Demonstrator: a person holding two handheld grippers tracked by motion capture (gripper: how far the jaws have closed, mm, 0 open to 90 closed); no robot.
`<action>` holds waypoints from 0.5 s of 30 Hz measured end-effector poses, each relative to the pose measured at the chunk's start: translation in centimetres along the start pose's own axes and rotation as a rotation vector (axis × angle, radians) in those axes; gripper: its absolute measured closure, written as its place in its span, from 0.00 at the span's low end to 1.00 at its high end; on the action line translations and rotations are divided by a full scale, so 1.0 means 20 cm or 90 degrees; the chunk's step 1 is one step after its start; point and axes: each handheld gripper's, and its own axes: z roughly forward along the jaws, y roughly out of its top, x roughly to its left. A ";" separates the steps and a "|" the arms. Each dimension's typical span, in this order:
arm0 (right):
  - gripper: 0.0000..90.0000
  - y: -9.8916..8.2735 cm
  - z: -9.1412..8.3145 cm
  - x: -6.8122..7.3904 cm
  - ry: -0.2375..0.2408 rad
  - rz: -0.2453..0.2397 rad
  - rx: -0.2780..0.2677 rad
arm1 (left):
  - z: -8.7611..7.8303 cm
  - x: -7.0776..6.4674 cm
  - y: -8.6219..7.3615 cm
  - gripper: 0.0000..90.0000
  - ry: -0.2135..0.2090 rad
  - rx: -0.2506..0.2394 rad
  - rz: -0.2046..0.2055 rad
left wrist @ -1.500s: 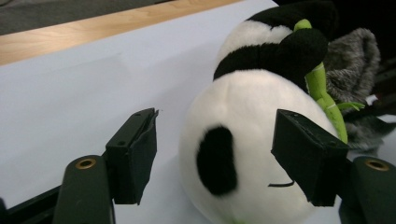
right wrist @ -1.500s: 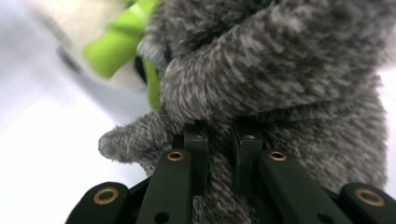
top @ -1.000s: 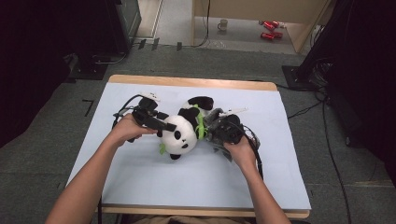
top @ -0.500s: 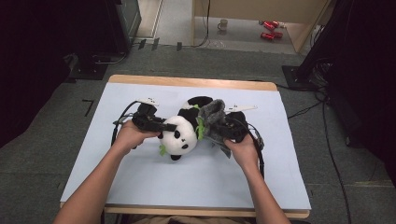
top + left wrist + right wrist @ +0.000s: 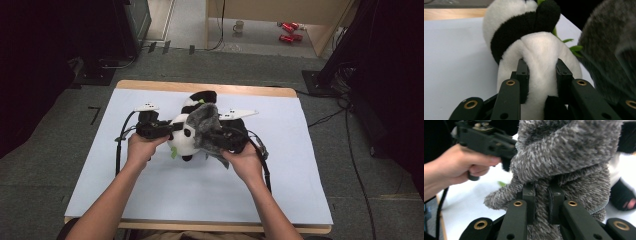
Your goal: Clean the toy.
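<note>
- Black jaws of the left gripper (image 5: 541, 75) have just been closing and now pinch a fold of white plush on the panda toy (image 5: 534, 50); the pads dent the fur on both sides, with the fabric bulging up between them.
- In the high view the left gripper (image 5: 165, 129) comes at the panda toy (image 5: 186, 137) from the left side, held level above the table (image 5: 75, 165).
- White and black, the panda lies near the middle of the pale blue table top, between the two hands, with small green leaves at its front.
- Its long axis runs from the far edge toward the person: black limbs at the far end, the white head nearer the person.
- Grey furry cloth (image 5: 205, 125) sits just right of the panda, touching it and partly draped over it, bunched and raised.
- The right gripper (image 5: 541, 195) has its jaws nearly together, clamped on a thin fold of the grey furry cloth (image 5: 574, 157), which rises above them.
- In the high view the right gripper (image 5: 220, 136) comes in from the right.
</note>
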 end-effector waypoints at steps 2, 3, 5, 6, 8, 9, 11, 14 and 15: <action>0.89 0.00 0.04 0.03 0.012 -0.004 0.006 | 0.01 0.00 -0.01 0.78 -0.007 0.017 -0.007; 0.89 0.00 0.06 0.04 0.017 -0.007 0.009 | 0.01 0.00 -0.01 0.78 -0.005 0.018 -0.005; 0.90 -0.01 0.12 0.07 0.030 -0.009 0.021 | 0.01 -0.01 -0.01 0.77 -0.005 0.029 -0.002; 0.90 -0.02 0.14 0.08 0.032 -0.011 0.026 | 0.02 -0.01 0.00 0.77 -0.002 0.033 -0.002; 0.90 -0.03 0.20 0.11 0.041 -0.024 0.042 | 0.01 -0.01 0.00 0.77 0.001 0.046 0.000; 0.90 -0.04 0.23 0.12 0.042 -0.028 0.047 | 0.02 -0.02 0.00 0.77 0.001 0.047 -0.001; 0.90 -0.05 0.28 0.14 0.045 -0.034 0.056 | 0.02 -0.02 0.00 0.77 0.003 0.051 -0.001; 0.90 -0.08 0.35 0.16 0.046 -0.032 0.074 | 0.02 -0.02 0.00 0.77 0.002 0.052 -0.003; 0.90 -0.10 0.37 0.16 0.047 -0.032 0.081 | 0.02 -0.02 0.00 0.77 0.003 0.053 -0.005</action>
